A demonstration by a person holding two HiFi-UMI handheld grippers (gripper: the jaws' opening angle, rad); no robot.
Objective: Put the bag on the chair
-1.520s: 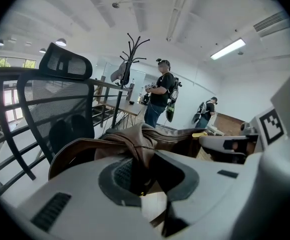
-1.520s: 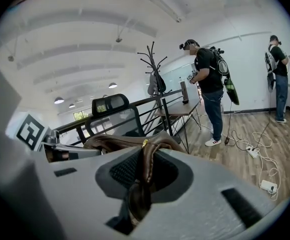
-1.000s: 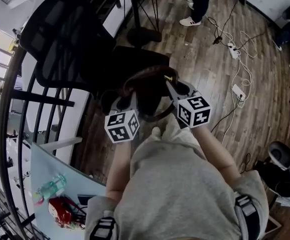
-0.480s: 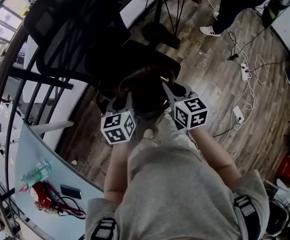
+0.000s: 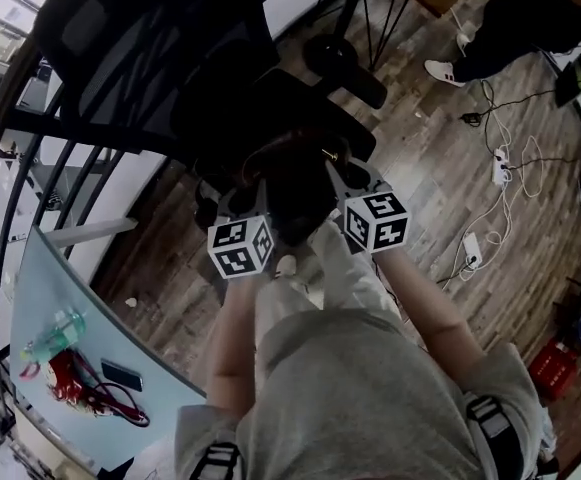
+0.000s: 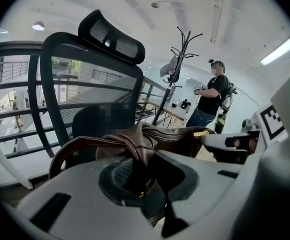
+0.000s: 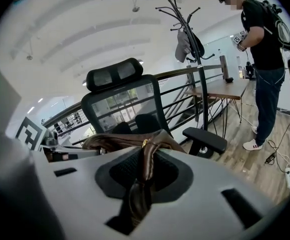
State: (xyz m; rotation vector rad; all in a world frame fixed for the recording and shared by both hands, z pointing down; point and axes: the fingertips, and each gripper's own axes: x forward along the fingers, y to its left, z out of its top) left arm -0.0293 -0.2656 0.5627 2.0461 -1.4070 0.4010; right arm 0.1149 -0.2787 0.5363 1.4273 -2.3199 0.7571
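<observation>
- Bringing the dark brown leather bag [image 5: 295, 183] lower and further in over the black mesh office chair [image 5: 260, 103] than a second ago, with both grippers travelling alongside it.
- Clenching the left gripper [image 5: 250, 196] on the bag's knotted strap, with the leather bunching up between the pads in the left gripper view.
- Clamping the right gripper [image 5: 340, 175] on the strap at the bag's other end, just below a small brass fitting [image 7: 145, 143], with the strap running down between the jaws.
- Hanging slung between the two grippers, above the front edge of the chair's seat; leaving unclear, in every view, whether leather and seat are touching.
- Pointing both grippers towards the chair's mesh backrest and headrest, with one padded black armrest [image 7: 204, 139] jutting out past the seat's side edge, on the right in the right gripper view.
- Showing, beyond the chair, a curved black railing [image 5: 10, 118], a black coat stand [image 7: 189, 34] and a standing person [image 7: 264, 59] in a dark top beside a wooden desk [image 7: 219, 88].
- Lying across the wooden plank floor [image 5: 440, 188], well apart from the chair: white cables and a white power strip [image 5: 500, 168].
- Carrying a clear plastic bottle [image 5: 50, 330] near one edge: a pale tabletop [image 5: 60, 278] in the lower left of the head view.
</observation>
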